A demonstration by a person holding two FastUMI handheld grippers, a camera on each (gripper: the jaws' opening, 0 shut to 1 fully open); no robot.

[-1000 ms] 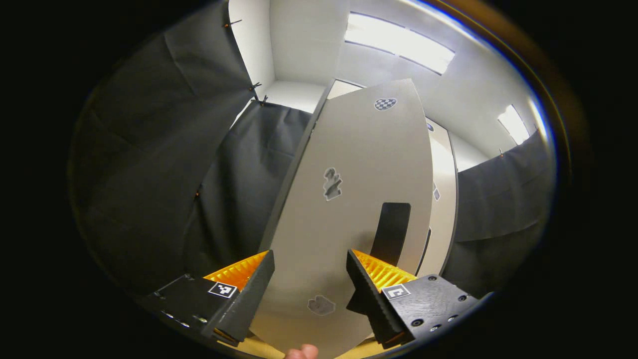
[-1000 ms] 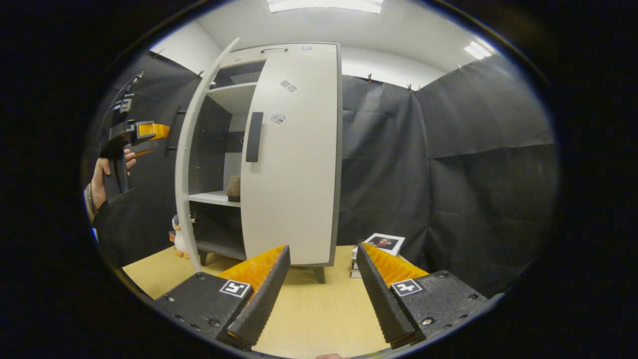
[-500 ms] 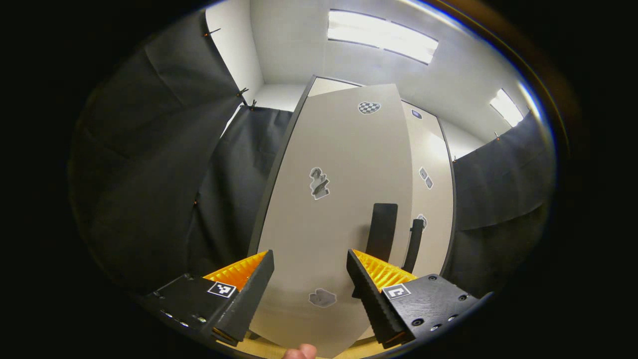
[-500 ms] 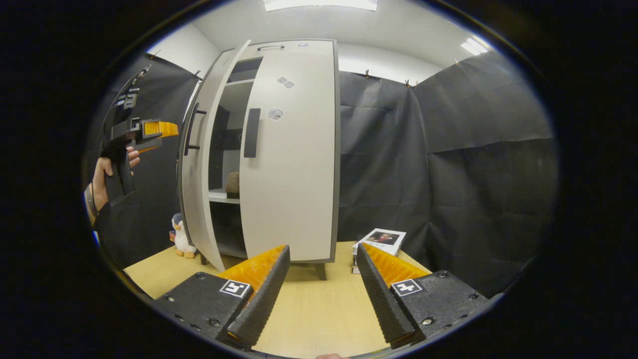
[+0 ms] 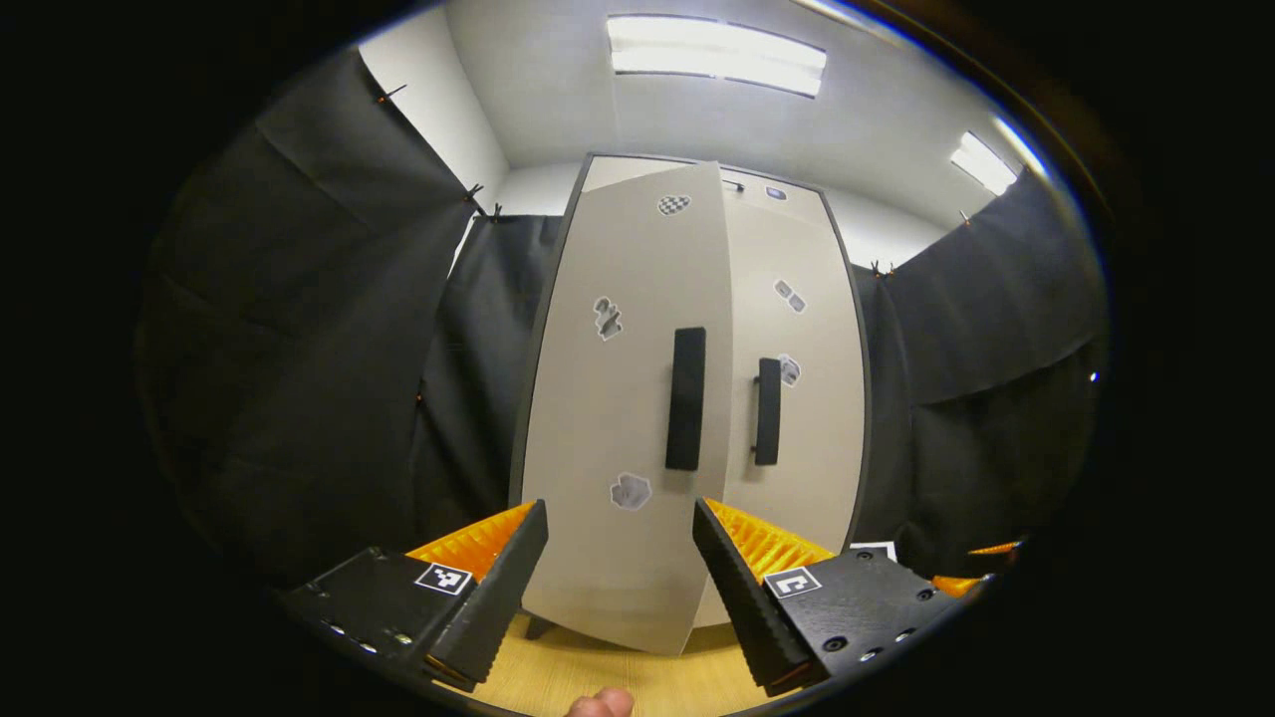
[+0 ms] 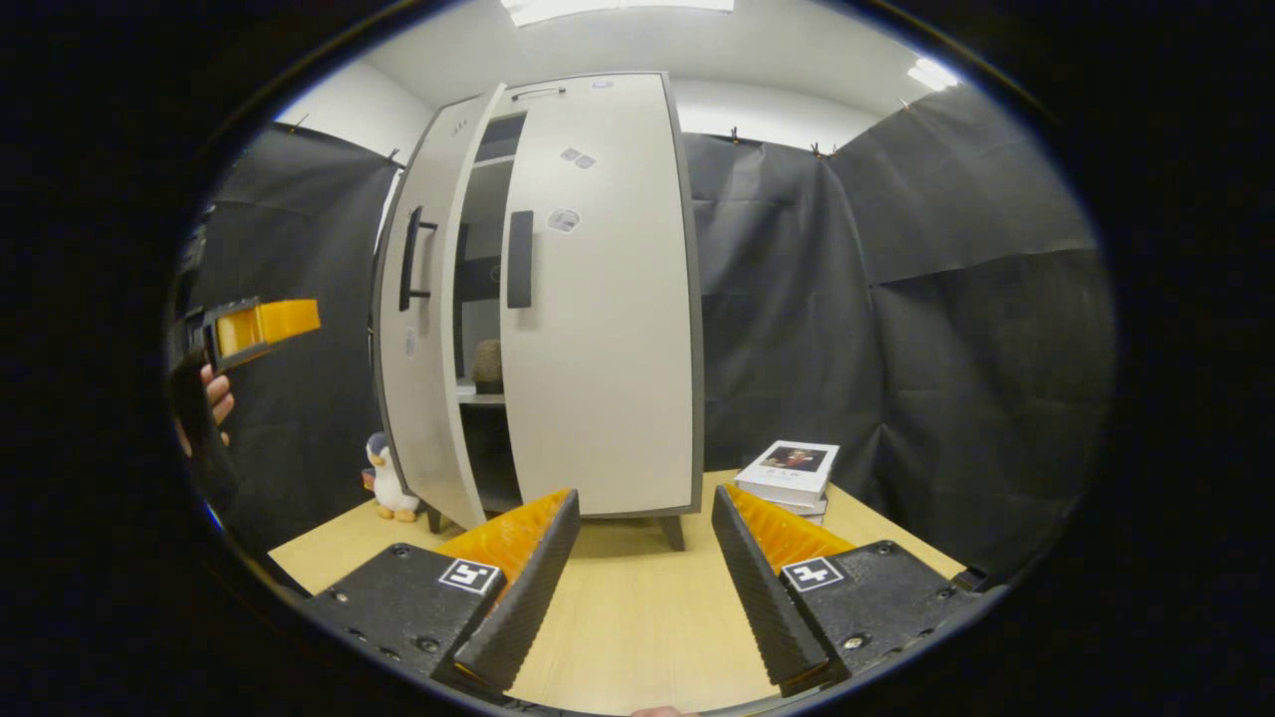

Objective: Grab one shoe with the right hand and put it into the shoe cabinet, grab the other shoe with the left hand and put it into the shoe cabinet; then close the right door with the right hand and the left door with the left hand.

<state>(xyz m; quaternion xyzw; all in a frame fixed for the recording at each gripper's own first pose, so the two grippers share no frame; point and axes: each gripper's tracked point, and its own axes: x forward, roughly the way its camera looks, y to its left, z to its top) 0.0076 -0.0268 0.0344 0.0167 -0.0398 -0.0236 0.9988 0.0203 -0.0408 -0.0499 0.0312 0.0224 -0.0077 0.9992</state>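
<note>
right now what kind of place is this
Probably a staged recording booth, not a home: black cloth walls enclose a pale wooden floor holding a shoe cabinet, a toy penguin and stacked books.

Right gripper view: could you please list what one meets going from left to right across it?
Left tool → toy penguin → left door → right door → stack of books.

A penguin toy [image 6: 383,480] and stacked books [image 6: 797,476] sit on the wooden table [image 6: 637,617].
</note>
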